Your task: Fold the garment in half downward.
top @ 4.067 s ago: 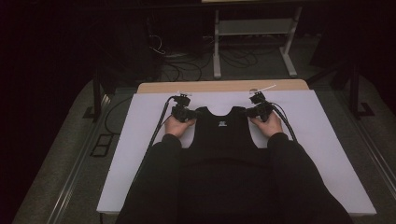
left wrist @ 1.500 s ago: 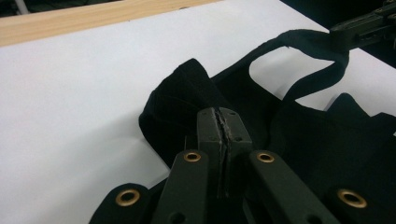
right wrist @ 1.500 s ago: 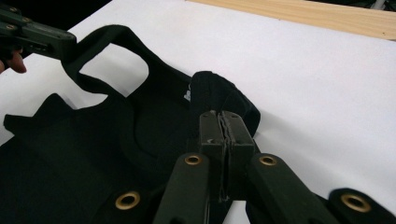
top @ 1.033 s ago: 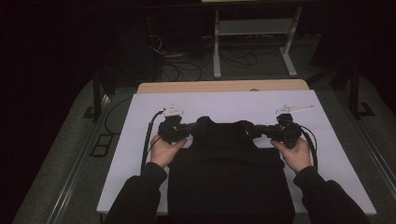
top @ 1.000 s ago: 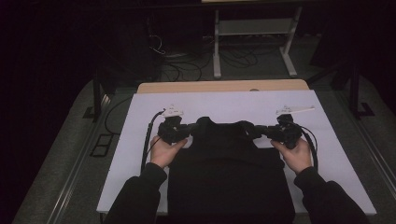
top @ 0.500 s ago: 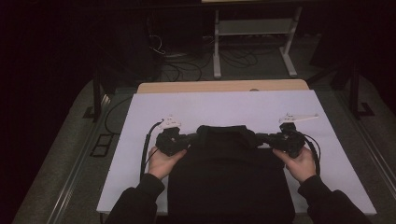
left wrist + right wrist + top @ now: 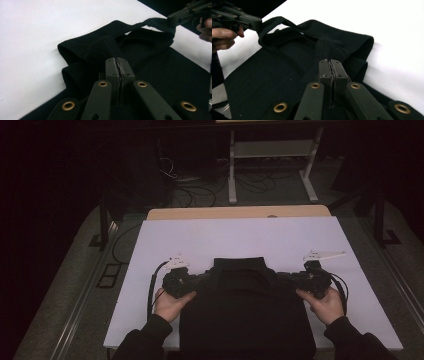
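Gripping a black garment (image 7: 245,315) on a white table (image 7: 240,237), both grippers are clamped together on its fabric. Left gripper (image 7: 117,65) pinches one strap, right gripper (image 7: 332,67) the other.

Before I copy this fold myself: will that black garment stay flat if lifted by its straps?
Probably not. The black garment looks floppy: its fabric bunches and folds where the left hand-held gripper pinches a strap. It likely sags between the two grips. The right hand-held gripper also creases it, so it seems light and unlikely to slip.

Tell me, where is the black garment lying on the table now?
In the high view the black garment lies on the white table at its near middle, between the left gripper and right gripper, which pinch its straps.
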### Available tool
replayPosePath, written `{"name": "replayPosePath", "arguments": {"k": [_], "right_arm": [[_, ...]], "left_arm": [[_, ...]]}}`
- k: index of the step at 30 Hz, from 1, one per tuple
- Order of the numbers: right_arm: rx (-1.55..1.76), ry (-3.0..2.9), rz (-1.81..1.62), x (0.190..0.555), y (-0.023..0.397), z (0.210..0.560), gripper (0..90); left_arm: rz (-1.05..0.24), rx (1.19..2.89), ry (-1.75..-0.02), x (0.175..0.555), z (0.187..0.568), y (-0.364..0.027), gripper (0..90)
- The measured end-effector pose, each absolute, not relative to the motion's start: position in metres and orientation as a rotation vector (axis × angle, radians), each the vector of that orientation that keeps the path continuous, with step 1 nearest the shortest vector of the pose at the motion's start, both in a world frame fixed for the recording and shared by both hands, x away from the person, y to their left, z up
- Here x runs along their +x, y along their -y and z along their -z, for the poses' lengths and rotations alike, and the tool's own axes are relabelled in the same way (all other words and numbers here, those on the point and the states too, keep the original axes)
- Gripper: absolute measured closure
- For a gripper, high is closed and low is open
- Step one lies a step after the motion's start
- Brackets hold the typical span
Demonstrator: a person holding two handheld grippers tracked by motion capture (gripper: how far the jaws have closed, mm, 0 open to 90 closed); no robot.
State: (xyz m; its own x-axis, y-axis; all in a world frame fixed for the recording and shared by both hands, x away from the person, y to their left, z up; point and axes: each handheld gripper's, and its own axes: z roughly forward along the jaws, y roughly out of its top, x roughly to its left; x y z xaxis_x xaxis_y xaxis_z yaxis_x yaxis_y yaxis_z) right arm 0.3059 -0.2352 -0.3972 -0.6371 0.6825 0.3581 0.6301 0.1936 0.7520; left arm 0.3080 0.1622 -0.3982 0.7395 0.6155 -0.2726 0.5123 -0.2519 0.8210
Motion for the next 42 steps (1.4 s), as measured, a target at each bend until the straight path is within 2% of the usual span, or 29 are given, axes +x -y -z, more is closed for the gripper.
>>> {"name": "replayPosePath", "arguments": {"k": [20,42], "right_arm": [[1.260,-2.496,-1.453,0.280,0.226,0.402,87.2],[1.248,-2.599,-1.417,0.257,0.234,0.405,87.1]], "left_arm": [[-0.085,1.952,-0.837,0.279,0.402,-0.170,87.3],[-0.022,2.029,-0.795,0.254,0.410,-0.168,87.4]]}}
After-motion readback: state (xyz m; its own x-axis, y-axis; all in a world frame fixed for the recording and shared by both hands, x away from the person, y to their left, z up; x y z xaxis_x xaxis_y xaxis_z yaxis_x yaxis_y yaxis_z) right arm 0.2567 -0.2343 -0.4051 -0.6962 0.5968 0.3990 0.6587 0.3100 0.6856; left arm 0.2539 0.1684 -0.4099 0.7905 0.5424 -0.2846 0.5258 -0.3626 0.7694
